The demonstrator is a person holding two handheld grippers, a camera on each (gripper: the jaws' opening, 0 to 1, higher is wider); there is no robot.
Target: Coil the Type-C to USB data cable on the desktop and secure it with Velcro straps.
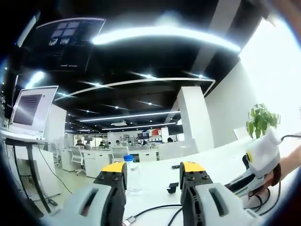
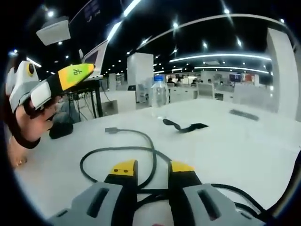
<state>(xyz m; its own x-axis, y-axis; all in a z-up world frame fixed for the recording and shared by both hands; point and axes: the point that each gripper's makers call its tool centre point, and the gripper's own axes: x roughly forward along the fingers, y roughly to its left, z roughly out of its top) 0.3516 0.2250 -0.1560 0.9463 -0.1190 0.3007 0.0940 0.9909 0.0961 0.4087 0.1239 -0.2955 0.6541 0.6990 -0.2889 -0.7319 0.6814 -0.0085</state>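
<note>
On smooth white desktop [image 2: 244, 146], looped black cable [image 2: 117, 153] beside curled Velcro strap [image 2: 181, 126].

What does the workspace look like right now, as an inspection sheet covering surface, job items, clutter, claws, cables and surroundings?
Surface: white desktop, smooth.
Job's things: black data cable lying loosely looped, uncoiled, silver plug at its free end; black Velcro strap lying apart, beyond the loop.
Clutter: clear plastic water bottle with blue cap; flat dark object, unidentifiable.
Claws: left claw open, holding nothing; right claw open, low over the cable.
Cables: only the data cable.
Surroundings: open office, laptop on stand, potted green plant.
</note>
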